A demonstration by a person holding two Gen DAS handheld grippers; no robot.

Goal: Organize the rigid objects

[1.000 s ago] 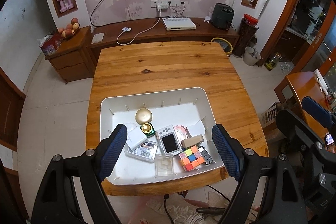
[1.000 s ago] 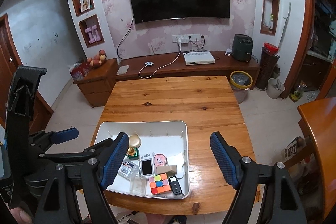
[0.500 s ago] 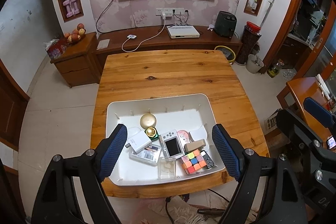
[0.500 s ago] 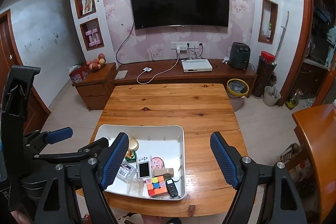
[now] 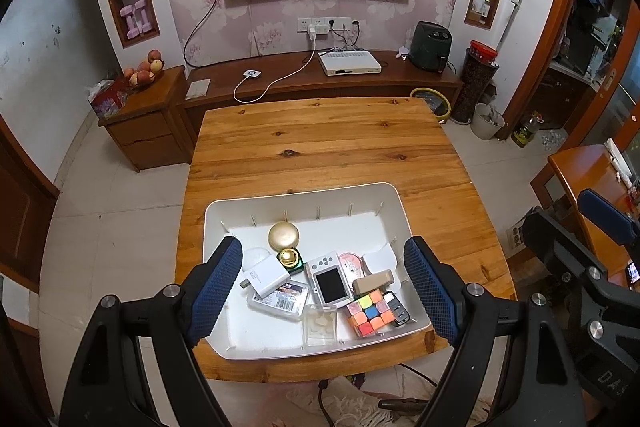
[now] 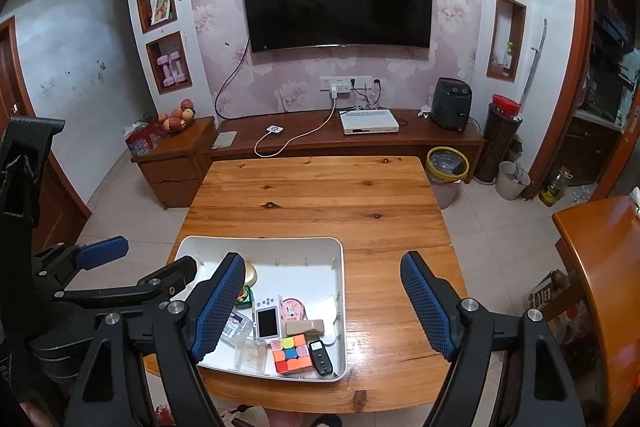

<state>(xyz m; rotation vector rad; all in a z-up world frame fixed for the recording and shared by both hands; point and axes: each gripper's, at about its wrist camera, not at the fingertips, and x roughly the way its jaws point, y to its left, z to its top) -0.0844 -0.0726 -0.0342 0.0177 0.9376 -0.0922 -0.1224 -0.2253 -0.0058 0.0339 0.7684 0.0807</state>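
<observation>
Both pairs of fingers stand wide apart with nothing between them: the left gripper hangs above the near half of the white tray, and the right gripper hangs off to the tray's right, over its edge and the bare bench. The things to be sorted all lie crowded in the near part of the tray: a colour cube touching a black key fob, a tan block leaning against the cube's far side, a small white handheld console, a white charger lying partly on a clear labelled case, a second clear box, and a gold compact behind a small gold-and-green piece. The crowding is the main risk: fingers coming down this wide on any one item would likely straddle a neighbour too, so the fob could be dragged with the cube, or the block tipped. The charger may slide off the slick case when pinched. The clear boxes are hard to make out and lie flat, so the tips could skate over them. The tray sits near the bench's near edge, so a hard push toward the person could shift it over.
</observation>
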